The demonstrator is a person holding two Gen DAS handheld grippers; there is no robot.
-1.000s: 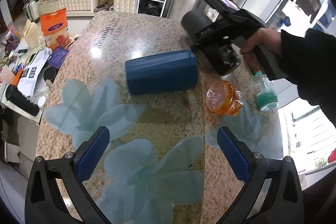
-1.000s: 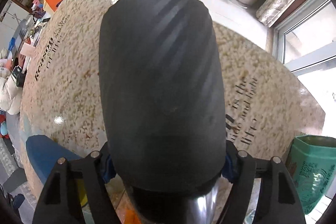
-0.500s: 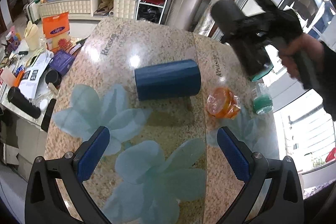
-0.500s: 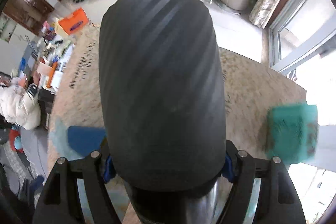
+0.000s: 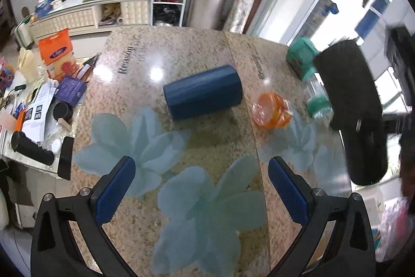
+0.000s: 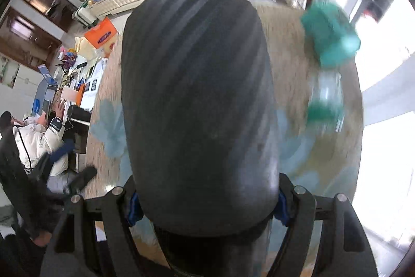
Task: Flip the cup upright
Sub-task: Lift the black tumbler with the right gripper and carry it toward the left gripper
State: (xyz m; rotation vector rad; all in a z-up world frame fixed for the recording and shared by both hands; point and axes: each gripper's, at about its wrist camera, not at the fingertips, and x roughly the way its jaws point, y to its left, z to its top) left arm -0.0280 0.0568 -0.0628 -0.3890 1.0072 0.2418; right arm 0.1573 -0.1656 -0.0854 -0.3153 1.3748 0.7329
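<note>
Holding a black cup [image 6: 197, 105] clamped between its fingers, the right gripper [image 6: 205, 201] carries it in the air above the desk [image 5: 207, 64], apparently mid-flip. Next, the cup needs setting down base-first. The left gripper [image 5: 202, 191] hovers open and empty. A blue cup [image 5: 203, 92] lies on its side mid-desk; contents unseen.

Black ribbed cup [image 6: 197, 105] tilted off table, clamped in right claw [image 6: 207, 201].
</note>
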